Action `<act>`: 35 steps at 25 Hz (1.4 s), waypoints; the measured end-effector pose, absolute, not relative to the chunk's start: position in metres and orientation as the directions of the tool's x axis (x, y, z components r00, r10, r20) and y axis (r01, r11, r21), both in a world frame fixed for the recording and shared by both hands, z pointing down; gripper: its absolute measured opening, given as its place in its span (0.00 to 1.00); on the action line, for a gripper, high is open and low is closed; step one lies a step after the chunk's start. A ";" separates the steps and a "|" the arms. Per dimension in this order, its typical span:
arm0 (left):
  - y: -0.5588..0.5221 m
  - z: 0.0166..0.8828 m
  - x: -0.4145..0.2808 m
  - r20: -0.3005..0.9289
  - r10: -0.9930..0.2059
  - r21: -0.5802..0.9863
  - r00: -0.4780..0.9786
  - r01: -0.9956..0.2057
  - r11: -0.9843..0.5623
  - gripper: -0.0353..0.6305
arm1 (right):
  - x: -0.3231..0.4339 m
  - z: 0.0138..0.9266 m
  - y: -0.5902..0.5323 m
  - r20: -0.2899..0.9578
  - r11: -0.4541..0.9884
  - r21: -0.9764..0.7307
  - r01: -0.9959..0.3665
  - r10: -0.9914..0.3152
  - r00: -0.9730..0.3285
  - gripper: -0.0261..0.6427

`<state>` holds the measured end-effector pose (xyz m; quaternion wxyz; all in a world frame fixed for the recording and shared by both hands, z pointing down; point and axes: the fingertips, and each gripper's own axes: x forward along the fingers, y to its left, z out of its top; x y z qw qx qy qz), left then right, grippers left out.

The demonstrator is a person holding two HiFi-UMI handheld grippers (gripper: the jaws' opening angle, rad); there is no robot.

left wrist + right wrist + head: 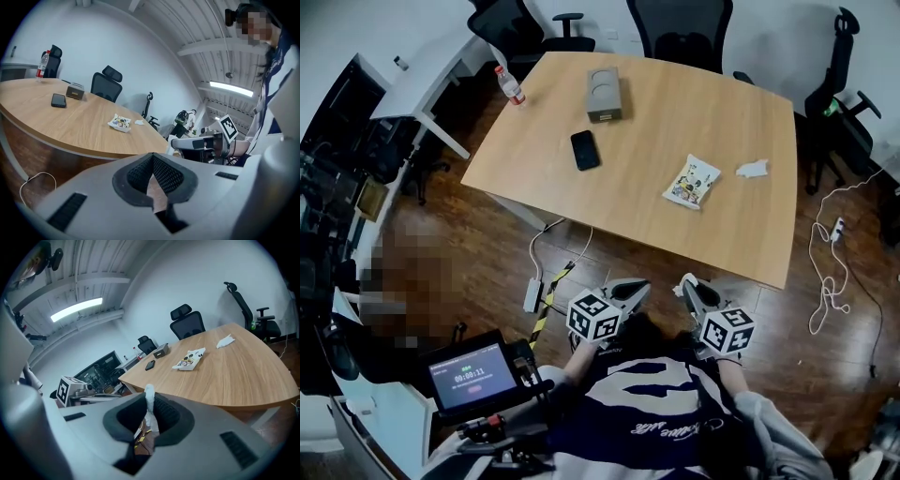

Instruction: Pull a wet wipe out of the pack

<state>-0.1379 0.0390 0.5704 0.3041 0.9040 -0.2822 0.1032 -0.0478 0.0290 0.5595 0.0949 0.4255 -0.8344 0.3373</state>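
The approach stage is being judged in hand: the colourful printed wet-wipe pack (692, 181) is lying on the pale wooden bench (675, 112), well apart from both claws. The left claw (633, 289) is being held clenched and empty, the right claw (689, 286) clenched on a twisted white strip (149, 399). Next, the pack is probably needing to be reached and steadied.

The person is holding both grippers side by side close before the chest, pointing forward and slightly down. The left gripper (637, 287) is holding its jaws together on nothing. The right gripper (690, 287) is pinching a wet wipe (149, 401) between its jaws.
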 end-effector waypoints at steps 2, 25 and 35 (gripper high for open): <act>0.044 0.568 -0.135 0.357 -0.472 0.492 0.806 -0.592 -0.639 0.06 | -0.041 0.553 0.036 0.427 0.421 -0.477 -0.772 -0.656 -0.622 0.10; 0.151 0.551 0.007 0.318 -0.573 0.497 0.756 -0.647 -0.578 0.06 | 0.092 0.549 0.140 0.419 0.501 -0.460 -0.733 -0.605 -0.677 0.10; 0.146 0.547 0.006 0.317 -0.587 0.489 0.745 -0.658 -0.572 0.06 | 0.091 0.542 0.137 0.401 0.527 -0.456 -0.718 -0.598 -0.694 0.10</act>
